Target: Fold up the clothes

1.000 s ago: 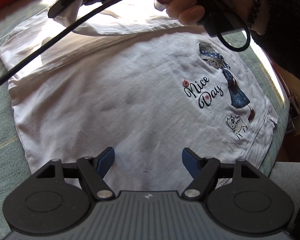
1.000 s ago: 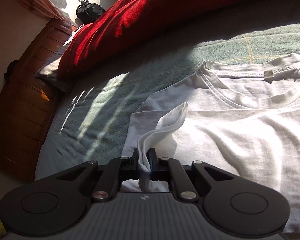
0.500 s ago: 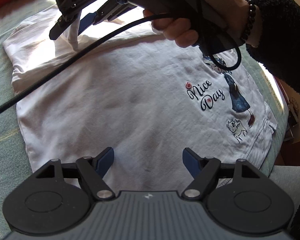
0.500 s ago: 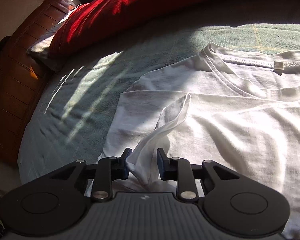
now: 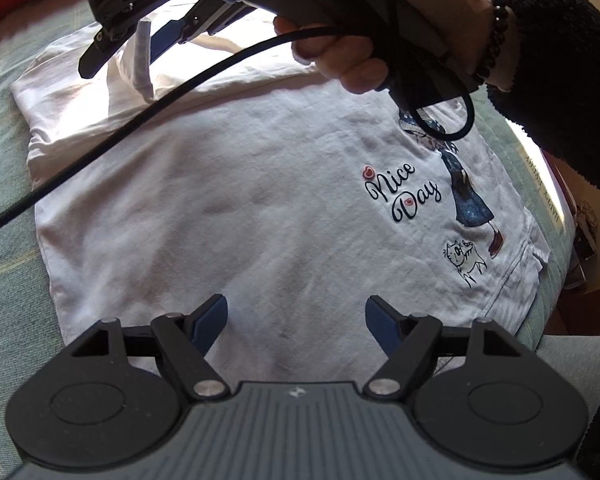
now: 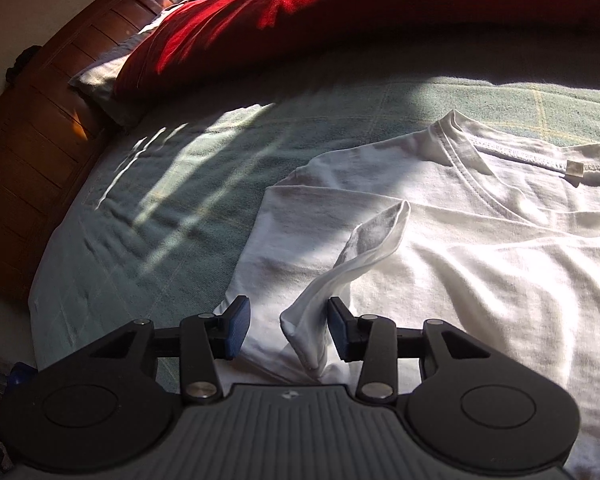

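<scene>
Red duvet [image 6: 340,20] on green blanket [image 6: 172,208], beside wooden headboard [image 6: 40,132]

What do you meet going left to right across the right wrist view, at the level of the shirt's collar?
Wooden headboard → green blanket → folded-in sleeve → white T-shirt collar → neck label.

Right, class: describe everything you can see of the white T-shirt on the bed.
The white T-shirt lies face up on the green bedspread, creased cotton by its look. It has a ribbed round neck with a small label, and a "Nice Day" print with a figure and a cat near the hem. One sleeve is folded inward and stands up between the opening jaws of the right gripper, against one pad.
</scene>
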